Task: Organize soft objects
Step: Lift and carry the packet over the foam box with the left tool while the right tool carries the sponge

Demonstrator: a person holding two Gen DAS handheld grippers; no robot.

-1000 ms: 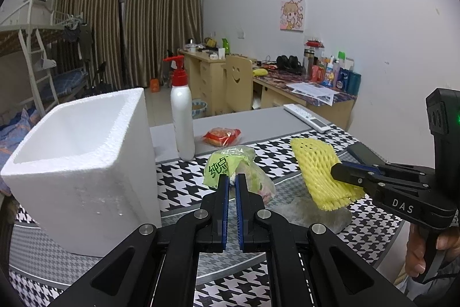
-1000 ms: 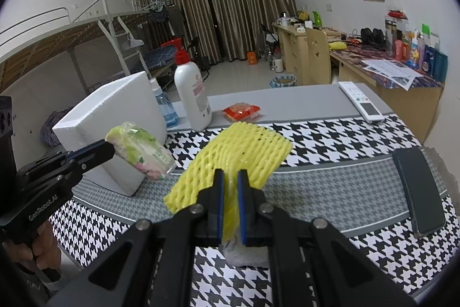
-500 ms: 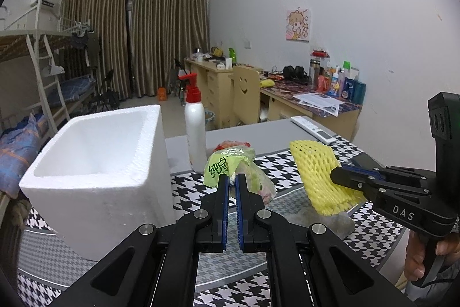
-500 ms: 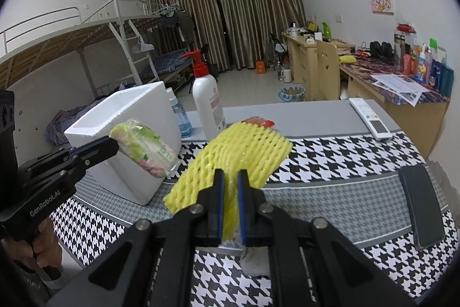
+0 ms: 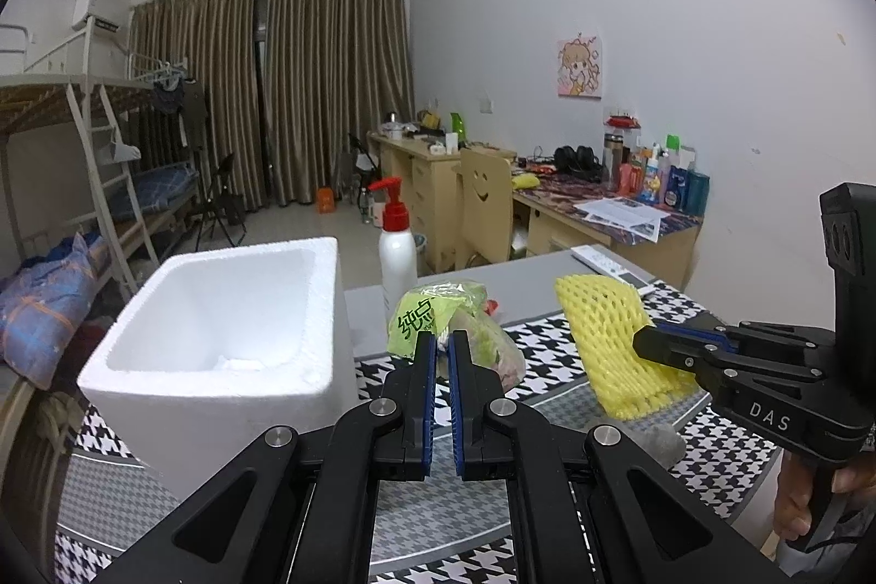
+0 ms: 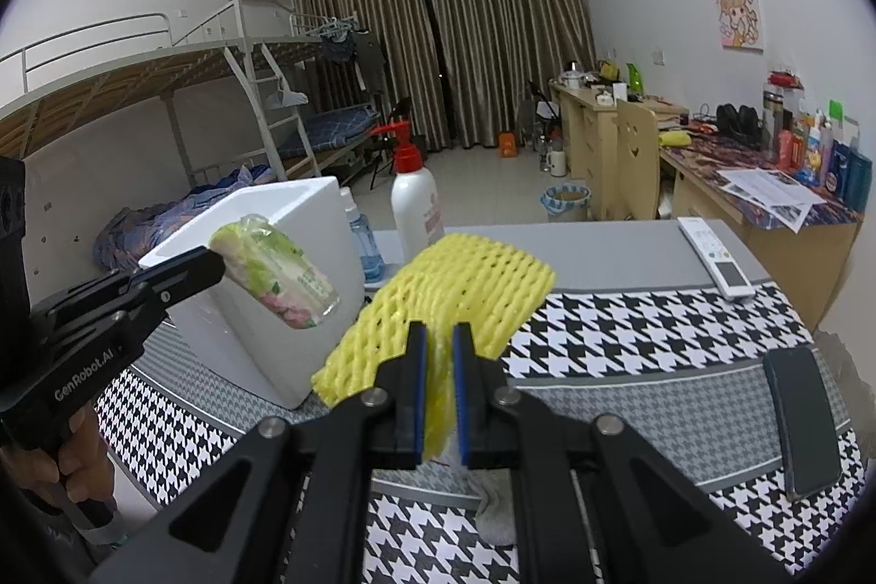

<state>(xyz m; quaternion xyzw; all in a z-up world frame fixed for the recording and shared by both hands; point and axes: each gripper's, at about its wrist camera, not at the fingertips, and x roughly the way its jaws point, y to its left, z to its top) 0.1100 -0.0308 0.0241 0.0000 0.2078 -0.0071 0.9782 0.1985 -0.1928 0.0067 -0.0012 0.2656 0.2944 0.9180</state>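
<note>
**Both grippers up off the table, each with a soft item**

Compared with a second ago, both views sit higher: more ceiling shows, and the white foam box point(image 5: 219, 343) now shows its open inside from above. Both held items are carried clear of the houndstooth tablecloth point(image 6: 629, 327).

Foam box stands at the table's left end, pump bottle point(image 5: 398, 255) behind it. Left gripper point(image 5: 442, 337): jaws nearly together, clamped on the green plastic packet point(image 5: 438, 318), which hangs just right of the box. Right gripper point(image 6: 436, 337): jaws close together, pinching the yellow foam net point(image 6: 454, 288) at its edge, above the cloth and right of the packet.
</note>
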